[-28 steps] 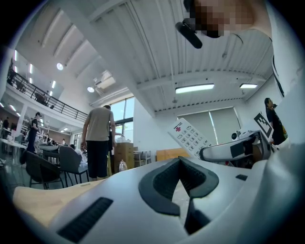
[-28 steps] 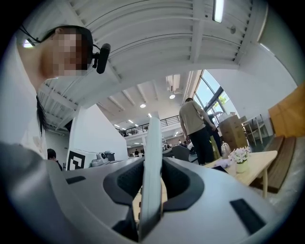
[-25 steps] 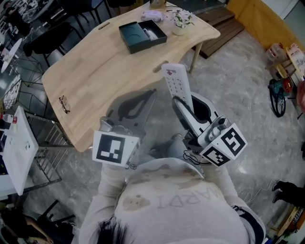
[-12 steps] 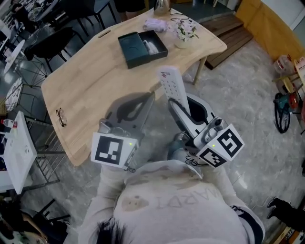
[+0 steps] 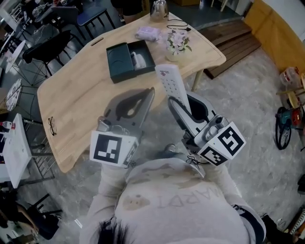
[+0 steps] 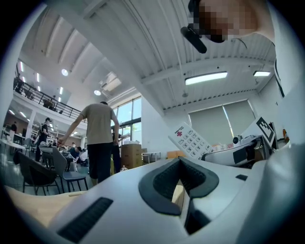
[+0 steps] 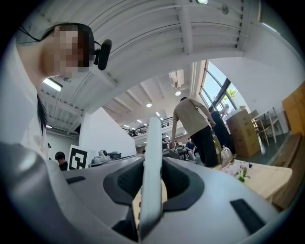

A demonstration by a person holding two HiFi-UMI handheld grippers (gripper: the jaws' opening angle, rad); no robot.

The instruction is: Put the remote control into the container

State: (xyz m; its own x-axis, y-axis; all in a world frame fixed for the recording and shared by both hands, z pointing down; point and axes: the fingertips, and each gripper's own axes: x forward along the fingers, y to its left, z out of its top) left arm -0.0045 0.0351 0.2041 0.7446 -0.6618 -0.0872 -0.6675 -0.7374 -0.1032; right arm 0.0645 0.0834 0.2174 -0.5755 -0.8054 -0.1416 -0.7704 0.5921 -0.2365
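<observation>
My right gripper [image 5: 179,102] is shut on the lower end of a white remote control [image 5: 171,85], which sticks up and forward over the near edge of the wooden table [image 5: 81,95]. In the right gripper view the remote [image 7: 153,152] stands edge-on between the two pads [image 7: 129,180]. The dark green open container [image 5: 117,58] lies on the table beyond and to the left, apart from both grippers, with a white item inside. My left gripper [image 5: 148,96] hovers beside the right one with its jaws together and nothing held. From the left gripper view the remote [image 6: 192,141] shows to the right.
A small flower pot [image 5: 176,44], a pale purple cloth [image 5: 148,32] and a metal jug [image 5: 158,8] sit at the table's far end. Glasses [image 5: 51,125] lie near its left edge. Chairs [image 5: 52,40] stand beyond; a person [image 6: 100,138] stands by the table.
The table and container have slid down and left in the head view, so they look nearer. Both grippers keep their places, and the remote stays in the right jaws.
</observation>
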